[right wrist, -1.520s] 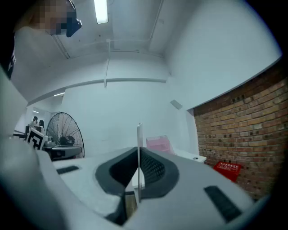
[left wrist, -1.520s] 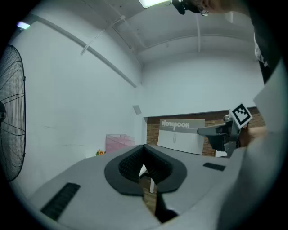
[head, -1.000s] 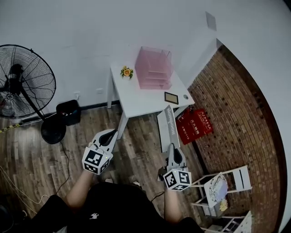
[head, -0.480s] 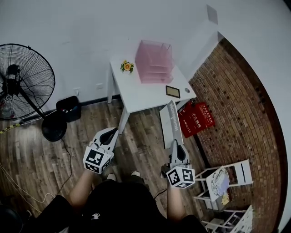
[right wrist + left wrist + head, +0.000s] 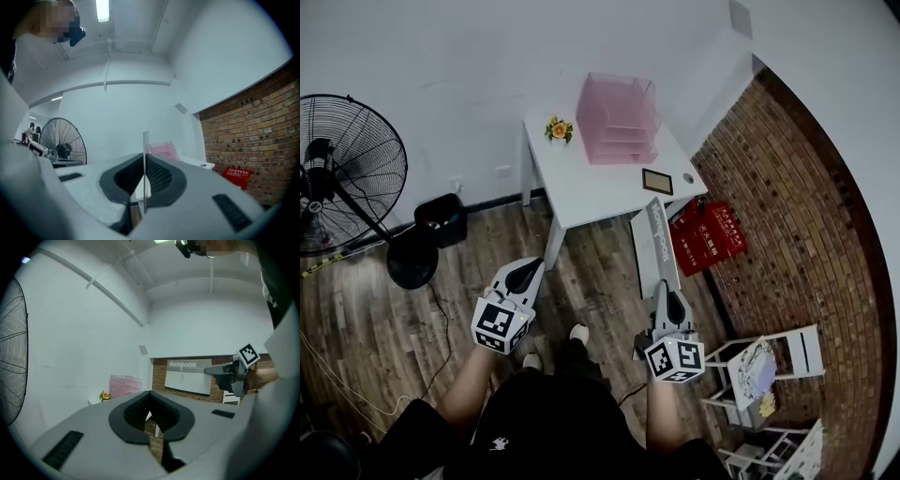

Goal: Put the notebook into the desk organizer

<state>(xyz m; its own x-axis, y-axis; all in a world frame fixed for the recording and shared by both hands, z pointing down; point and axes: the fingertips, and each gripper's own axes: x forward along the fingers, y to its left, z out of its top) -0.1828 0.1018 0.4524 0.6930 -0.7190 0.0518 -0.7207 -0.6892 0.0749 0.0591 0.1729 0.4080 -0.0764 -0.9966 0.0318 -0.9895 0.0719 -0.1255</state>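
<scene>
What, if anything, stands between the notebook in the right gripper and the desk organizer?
Nothing tall does. The notebook, clamped in the right gripper, is held in the air before the white table; the pink organizer stands at its far end. Only a small flat brown square lies between, near the front edge.

Pink desk organizer (image 5: 620,120), white table (image 5: 581,192), grey notebook (image 5: 661,248)

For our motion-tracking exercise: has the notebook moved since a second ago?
No: the notebook's far end still meets the white table's front edge in the head view.
</scene>
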